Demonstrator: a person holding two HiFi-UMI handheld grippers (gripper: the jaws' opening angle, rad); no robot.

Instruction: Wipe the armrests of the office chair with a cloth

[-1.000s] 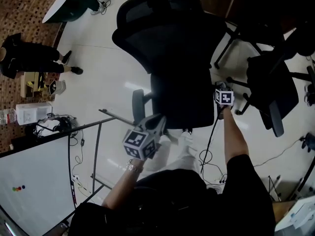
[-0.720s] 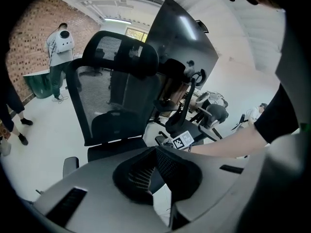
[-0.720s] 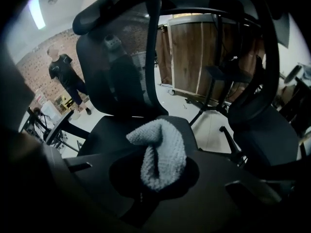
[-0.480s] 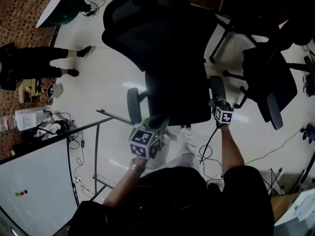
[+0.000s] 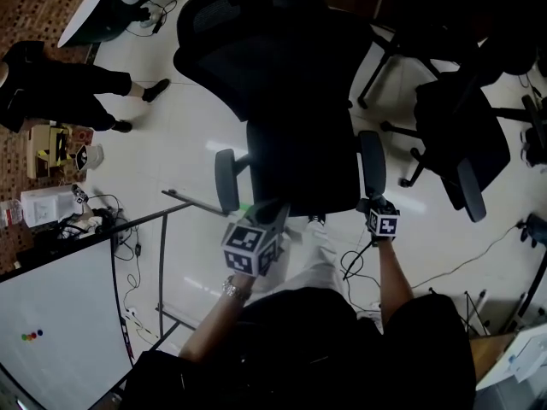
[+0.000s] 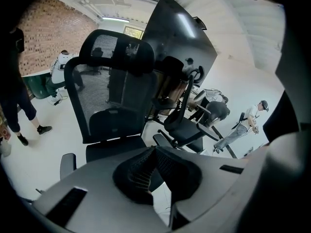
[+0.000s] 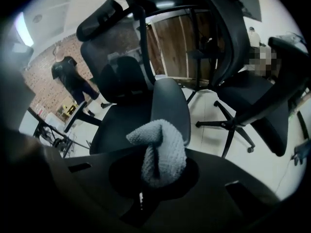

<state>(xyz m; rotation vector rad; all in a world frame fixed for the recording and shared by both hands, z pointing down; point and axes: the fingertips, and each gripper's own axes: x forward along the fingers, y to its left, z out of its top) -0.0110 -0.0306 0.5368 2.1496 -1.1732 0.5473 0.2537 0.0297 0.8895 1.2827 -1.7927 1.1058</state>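
Observation:
The black office chair (image 5: 295, 101) stands in front of me, with its left armrest (image 5: 225, 179) and right armrest (image 5: 372, 164) pointing my way. My right gripper (image 5: 377, 205) is at the near end of the right armrest, shut on a grey knitted cloth (image 7: 158, 152). In the right gripper view the cloth sits just short of that armrest's pad (image 7: 170, 106); whether they touch I cannot tell. My left gripper (image 5: 275, 213) hovers by the seat's front edge, between the armrests, shut and empty. The left gripper view shows the chair back (image 6: 109, 101) and the left armrest (image 6: 68, 162).
A second black chair (image 5: 466, 139) stands close on the right. A white board (image 5: 60, 323) on a thin metal frame (image 5: 164, 237) is at the lower left. Cables (image 5: 359, 267) lie on the floor below the seat. A person (image 5: 51, 84) stands at the far left.
My right gripper has drawn back along the right armrest, from its rear part to its near end. The left gripper has barely moved. The person at the left has stepped.

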